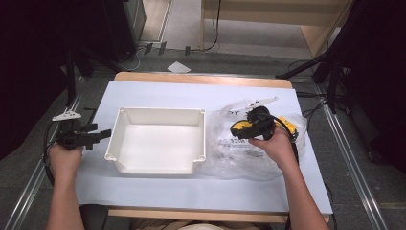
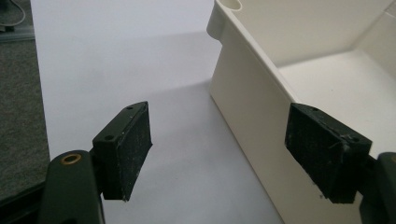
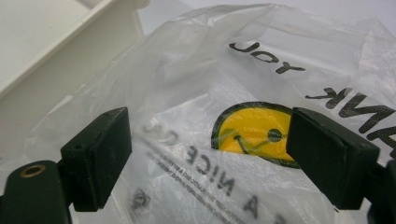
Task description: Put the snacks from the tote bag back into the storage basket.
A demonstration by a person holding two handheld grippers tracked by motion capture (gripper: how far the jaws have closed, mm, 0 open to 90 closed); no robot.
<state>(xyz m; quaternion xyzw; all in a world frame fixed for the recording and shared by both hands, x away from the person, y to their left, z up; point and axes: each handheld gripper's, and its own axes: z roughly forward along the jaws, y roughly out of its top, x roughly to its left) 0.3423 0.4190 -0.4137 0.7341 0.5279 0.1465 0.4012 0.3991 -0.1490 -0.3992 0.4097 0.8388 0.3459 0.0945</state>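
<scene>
Black tongs (image 2: 219, 154) with square pads (image 2: 128, 147), brass rivet, yellow-bodied right tongs (image 1: 238, 130).

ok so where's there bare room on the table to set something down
The white sheet is bare along the near edge in front of the white bin, and along the far edge behind it. The bin's floor is empty too. Right of the bin it is crowded: the crumpled plastic bag lies there under the right gripper.

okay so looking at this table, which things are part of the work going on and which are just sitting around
In the work:
- clear plastic bag with a yellow smiley print, under the open right gripper
- white bin beside the bag, its near wall between the open left gripper's jaws

Just lying about:
- scrap of white paper on the floor beyond the table
- cables on the floor
</scene>
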